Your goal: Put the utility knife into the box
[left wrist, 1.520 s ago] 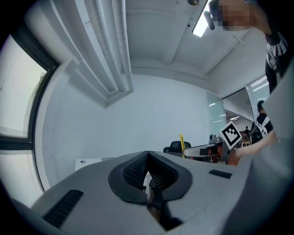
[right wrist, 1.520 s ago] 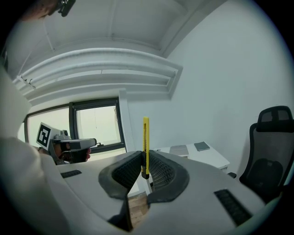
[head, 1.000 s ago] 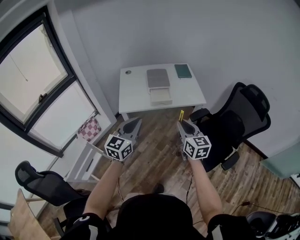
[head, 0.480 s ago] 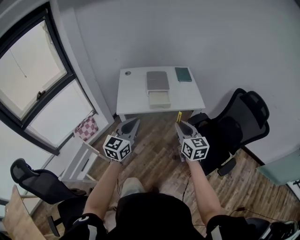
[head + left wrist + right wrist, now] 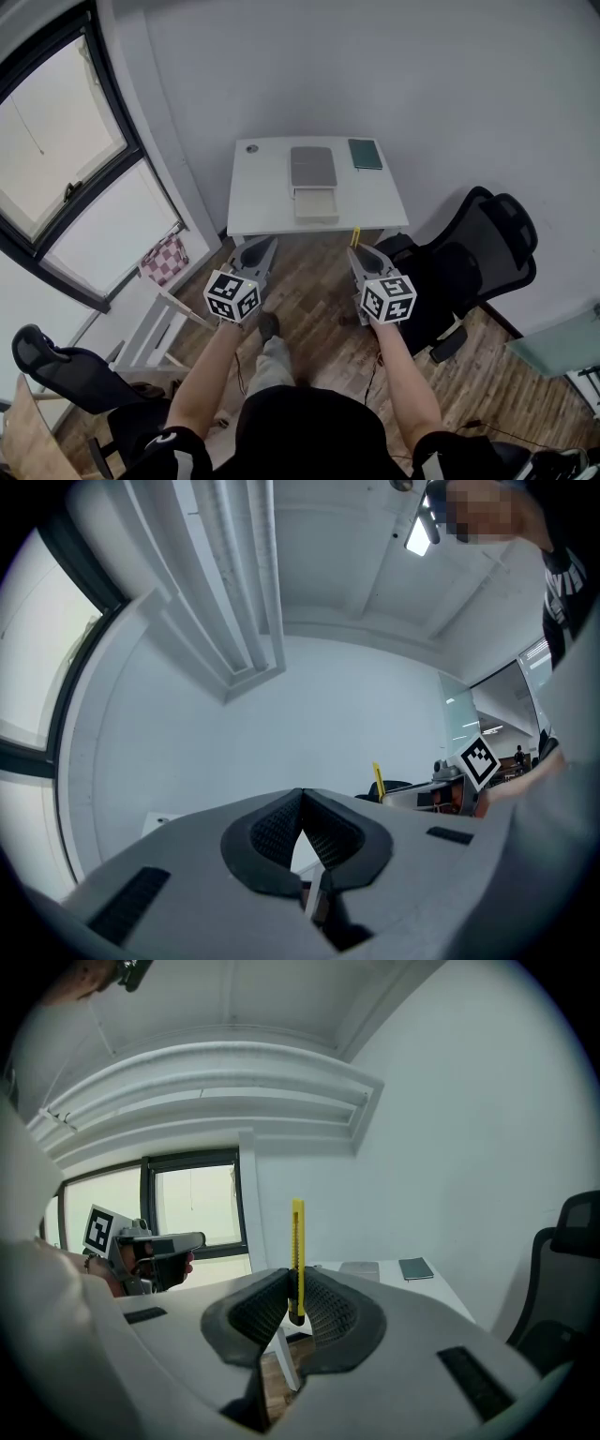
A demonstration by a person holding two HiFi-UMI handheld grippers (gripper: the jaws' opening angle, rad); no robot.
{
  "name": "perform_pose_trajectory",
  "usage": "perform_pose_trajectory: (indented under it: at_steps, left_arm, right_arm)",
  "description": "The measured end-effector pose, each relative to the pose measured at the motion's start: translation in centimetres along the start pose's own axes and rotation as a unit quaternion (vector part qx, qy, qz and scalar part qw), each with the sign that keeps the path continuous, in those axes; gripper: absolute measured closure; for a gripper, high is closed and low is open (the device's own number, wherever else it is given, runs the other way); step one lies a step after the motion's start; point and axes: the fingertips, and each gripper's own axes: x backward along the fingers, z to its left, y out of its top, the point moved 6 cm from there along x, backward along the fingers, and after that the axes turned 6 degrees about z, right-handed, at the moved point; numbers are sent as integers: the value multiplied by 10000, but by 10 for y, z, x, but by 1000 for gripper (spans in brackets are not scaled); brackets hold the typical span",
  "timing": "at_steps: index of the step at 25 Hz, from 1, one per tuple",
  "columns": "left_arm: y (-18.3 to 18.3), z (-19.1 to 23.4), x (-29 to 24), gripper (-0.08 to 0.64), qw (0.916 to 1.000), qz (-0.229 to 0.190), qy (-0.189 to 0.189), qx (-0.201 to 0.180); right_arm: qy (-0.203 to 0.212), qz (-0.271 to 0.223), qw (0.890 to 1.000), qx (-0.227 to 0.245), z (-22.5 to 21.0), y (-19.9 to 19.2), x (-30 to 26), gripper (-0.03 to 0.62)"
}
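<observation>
The right gripper (image 5: 292, 1309) clamps a yellow utility knife (image 5: 297, 1246) upright, the left gripper (image 5: 302, 806) is pressed together empty, both short of the box (image 5: 317, 203) on the white table (image 5: 264, 190).

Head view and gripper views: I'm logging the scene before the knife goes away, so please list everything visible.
table: one, white, against the far wall
box: one, cream, table's near edge
flat panel: one, grey, just behind the box
notebook: one, dark green, table's far right
utility knife: one, yellow, upright in the right gripper
office chairs: two, black, one at right, one lower left
checked cloth: one, red and white, below the window
floor: brown wood
left gripper: grey, shut, empty
right gripper: grey, shut on the utility knife
</observation>
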Motion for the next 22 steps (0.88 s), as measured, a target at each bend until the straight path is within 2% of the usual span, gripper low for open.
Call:
perform_pose_trajectory:
  at_steps: [9, 22]
  left_arm:
    - [6, 42, -43, 534, 10000, -56, -2, 59]
    - [10, 102, -112, 534, 9992, 371, -159, -5]
  right_arm:
    - [-18, 112, 9999, 85, -26, 11, -49, 528]
    - [-95, 246, 9995, -174, -63, 17, -128, 528]
